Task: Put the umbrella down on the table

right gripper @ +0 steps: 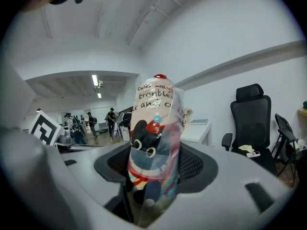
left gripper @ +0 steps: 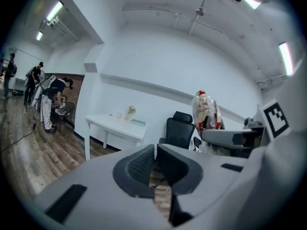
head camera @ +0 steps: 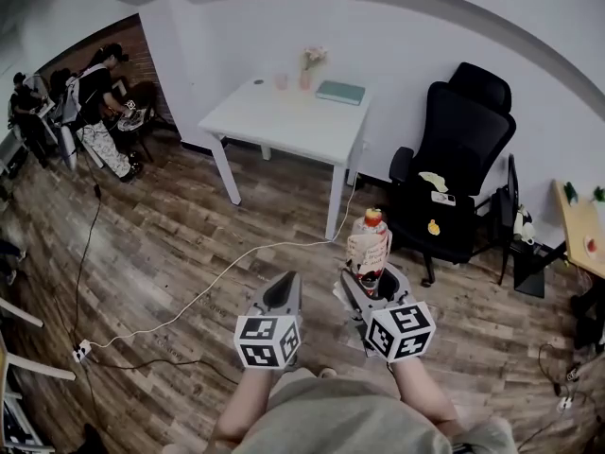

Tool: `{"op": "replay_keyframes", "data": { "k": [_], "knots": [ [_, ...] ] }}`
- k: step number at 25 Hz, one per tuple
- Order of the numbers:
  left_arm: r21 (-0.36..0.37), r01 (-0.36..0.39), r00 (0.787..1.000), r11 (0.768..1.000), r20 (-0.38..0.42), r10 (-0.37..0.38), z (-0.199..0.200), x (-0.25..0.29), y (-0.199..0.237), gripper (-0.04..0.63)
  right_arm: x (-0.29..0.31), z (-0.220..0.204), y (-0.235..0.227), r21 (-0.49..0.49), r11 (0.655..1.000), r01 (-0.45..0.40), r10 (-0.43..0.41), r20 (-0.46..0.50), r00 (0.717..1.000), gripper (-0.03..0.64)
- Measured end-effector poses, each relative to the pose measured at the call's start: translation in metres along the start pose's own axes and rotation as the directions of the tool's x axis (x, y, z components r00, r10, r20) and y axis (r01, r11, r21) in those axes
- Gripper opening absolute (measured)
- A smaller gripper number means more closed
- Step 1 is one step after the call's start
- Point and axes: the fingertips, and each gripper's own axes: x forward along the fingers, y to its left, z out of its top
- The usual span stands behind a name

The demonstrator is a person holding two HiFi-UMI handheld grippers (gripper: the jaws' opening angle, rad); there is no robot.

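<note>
"Plastic sleeve, clear, cartoon print and lettering: that's the umbrella (right gripper: 156,143)? Where does it sit?"

"Yes. Folded, upright, red cap on top. It stands between the jaws of the right gripper (right gripper: 156,166), pads pressing on both sides of the sleeve. In the head view the umbrella (head camera: 369,244) sticks up from the right gripper (head camera: 371,287) over the wood floor (head camera: 170,244)."

"Not on the table?"

"No. The white table (head camera: 284,121) is at 12 o'clock from the grippers, well apart from them. A teal book (head camera: 340,91) and a small vase of flowers (head camera: 310,64) are on it."

"Left one?"

"The left gripper (head camera: 282,296) is level with the right, at its 9 o'clock. In its own view the left gripper (left gripper: 155,164) has its pads together with nothing between them; only floor shows below."

"Anything else?"

"A black office chair (head camera: 458,159) at 2 o'clock, beside the table. A white cable (head camera: 217,277) runs across the floor from 8 o'clock towards the table leg. People (head camera: 95,102) at 10 o'clock, far off by the brick wall. The person's forearms show at 6 o'clock behind both marker cubes."
</note>
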Motion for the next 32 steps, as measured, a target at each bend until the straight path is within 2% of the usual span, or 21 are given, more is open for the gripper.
{"op": "replay_keyframes", "data": {
  "k": [19, 32],
  "knots": [
    [-0.025, -0.054, 0.998, 0.998, 0.031, 0.055, -0.005, -0.018, -0.007, 0.018, -0.018, -0.001, 0.000, 0.002, 0.999, -0.038, 0.038, 0.010, 0.999, 0.262],
    [-0.052, -0.082, 0.996, 0.995, 0.027, 0.084, -0.006, 0.005, 0.006, 0.018, 0.004, 0.001, -0.016, 0.006, 0.998, -0.055, 0.054, 0.014, 0.998, 0.262]
  ]
}}
